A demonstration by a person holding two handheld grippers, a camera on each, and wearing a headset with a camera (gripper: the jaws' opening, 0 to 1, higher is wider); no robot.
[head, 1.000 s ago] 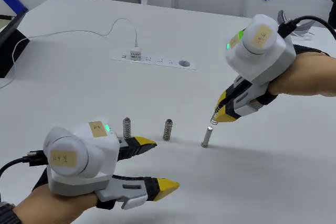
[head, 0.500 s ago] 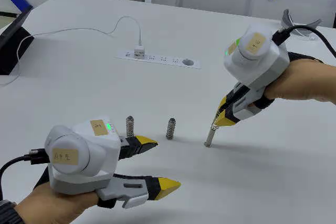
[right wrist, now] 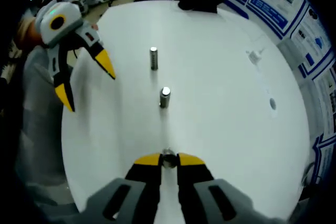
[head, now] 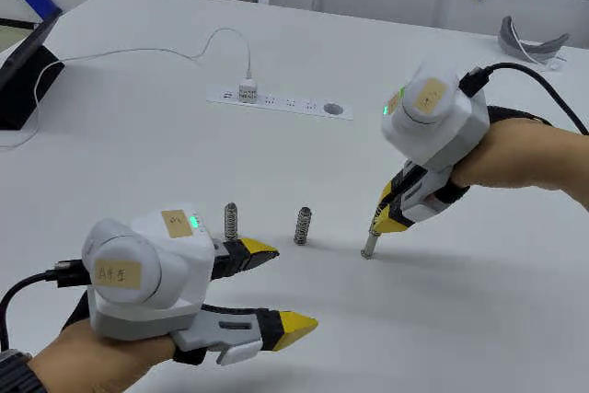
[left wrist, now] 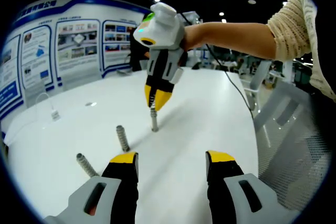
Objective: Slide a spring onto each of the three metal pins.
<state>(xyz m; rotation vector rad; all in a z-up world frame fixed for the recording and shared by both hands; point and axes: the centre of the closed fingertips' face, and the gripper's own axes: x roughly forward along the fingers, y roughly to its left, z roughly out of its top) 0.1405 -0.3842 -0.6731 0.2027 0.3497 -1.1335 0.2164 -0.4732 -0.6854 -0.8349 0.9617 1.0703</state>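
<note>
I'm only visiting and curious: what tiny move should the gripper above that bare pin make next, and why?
Probably ease the right gripper straight down, then open it. It holds a spring right at the tip of the bare third pin; the left pin and middle pin already wear springs.

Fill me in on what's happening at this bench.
A person is working with two handheld grippers. The right gripper is shut on a spring and holds it at the top of the bare pin, apparently about to slide it on. The middle pin and the end pin each already carry a spring. The left gripper hangs open beside them, holding nothing.
</note>
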